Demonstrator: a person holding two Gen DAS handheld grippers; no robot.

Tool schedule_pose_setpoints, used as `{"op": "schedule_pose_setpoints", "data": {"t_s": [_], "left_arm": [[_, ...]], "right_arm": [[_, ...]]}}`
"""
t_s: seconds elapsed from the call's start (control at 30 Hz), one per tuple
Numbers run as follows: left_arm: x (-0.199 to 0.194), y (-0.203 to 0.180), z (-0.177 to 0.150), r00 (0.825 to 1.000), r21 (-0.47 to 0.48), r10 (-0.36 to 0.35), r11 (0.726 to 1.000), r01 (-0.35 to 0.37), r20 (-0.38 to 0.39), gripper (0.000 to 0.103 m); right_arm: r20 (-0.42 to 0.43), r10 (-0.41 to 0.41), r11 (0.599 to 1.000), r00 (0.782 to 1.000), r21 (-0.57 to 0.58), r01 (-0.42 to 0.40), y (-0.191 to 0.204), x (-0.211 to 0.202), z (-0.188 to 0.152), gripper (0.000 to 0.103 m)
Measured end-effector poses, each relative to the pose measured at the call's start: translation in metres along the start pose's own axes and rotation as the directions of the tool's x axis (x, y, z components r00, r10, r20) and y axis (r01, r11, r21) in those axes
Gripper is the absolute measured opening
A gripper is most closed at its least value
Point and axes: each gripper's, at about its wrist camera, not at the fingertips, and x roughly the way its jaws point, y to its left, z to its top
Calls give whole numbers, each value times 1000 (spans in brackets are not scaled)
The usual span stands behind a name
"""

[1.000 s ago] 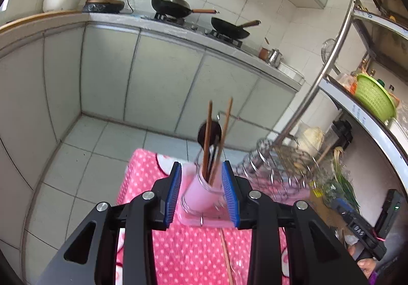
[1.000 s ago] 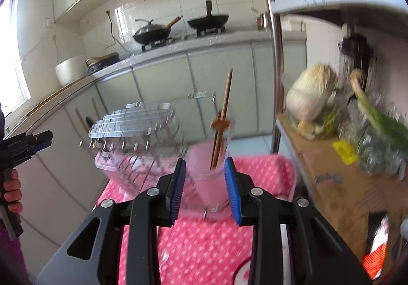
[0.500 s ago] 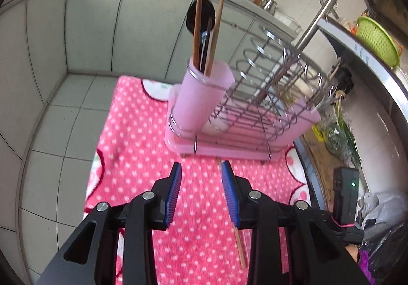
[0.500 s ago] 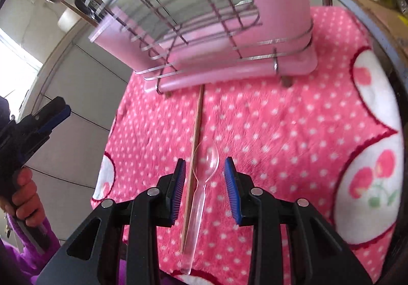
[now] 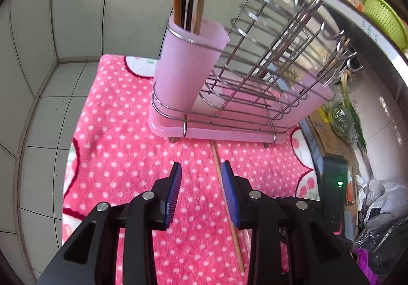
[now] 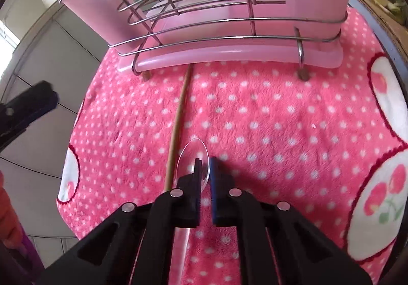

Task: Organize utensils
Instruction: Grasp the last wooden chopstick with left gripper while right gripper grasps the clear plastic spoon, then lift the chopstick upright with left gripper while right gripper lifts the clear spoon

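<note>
A clear plastic spoon (image 6: pixel 191 157) lies on the pink dotted cloth (image 6: pixel 280 119). My right gripper (image 6: pixel 204 165) is closed down on the spoon at the neck of its bowl. A wooden chopstick (image 6: pixel 178 119) lies just left of the spoon; it also shows in the left wrist view (image 5: pixel 225 198). My left gripper (image 5: pixel 201 183) is open and empty, low over the cloth, with the chopstick under its right finger. The pink utensil cup (image 5: pixel 186 68) in the wire rack (image 5: pixel 255 68) holds two chopsticks and a black ladle.
The rack stands on a pink tray (image 6: pixel 229 55) at the far side of the cloth. The cloth's left edge drops to a tiled floor (image 5: pixel 46 119). A shelf with greens (image 5: pixel 341 117) and a green basket (image 5: pixel 385 17) is on the right.
Both grippers have come lower and closer to the cloth. My right gripper's jaws have closed onto the clear spoon. My left gripper has moved beside the loose chopstick.
</note>
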Motion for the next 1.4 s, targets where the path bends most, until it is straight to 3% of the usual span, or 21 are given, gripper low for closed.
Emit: {"op": "schedule_pose_setpoints", "data": {"t_s": [0.13,0.3,0.5,0.63,0.73,1.0,1.23,1.4], "left_arm": [[30,-7,0,996,-3,-6,1000,6,-86,21],[71,-22,6,981,-19,-13,1000,9,-195,20],[107,-49,15,968,61,121,992,-110,-221,20],[129,-56,14,949,97,218,975,-200,-230,20],[139,-57,8,940,113,246,968,-225,-237,7],[114,-46,-2,947,95,187,981,-167,-260,6],[119,-33,-8,933,105,182,982,-157,-310,7],[130,-38,-2,915,145,204,976,-162,-347,9]], "right_arm": [[64,-16,1000,998,27,14,-15,-21,-5,4],[143,-51,992,988,123,34,-49,-47,-10,4],[178,-50,975,983,220,10,-85,-55,-16,4],[184,-38,972,982,236,-7,-96,-55,-18,4],[189,-41,972,981,236,-5,-96,-52,-21,4],[168,-37,970,985,245,-5,-96,-44,-22,4],[142,-36,971,989,238,1,-93,-38,-21,4],[93,22,970,995,240,-43,-98,-34,-15,4]]}}
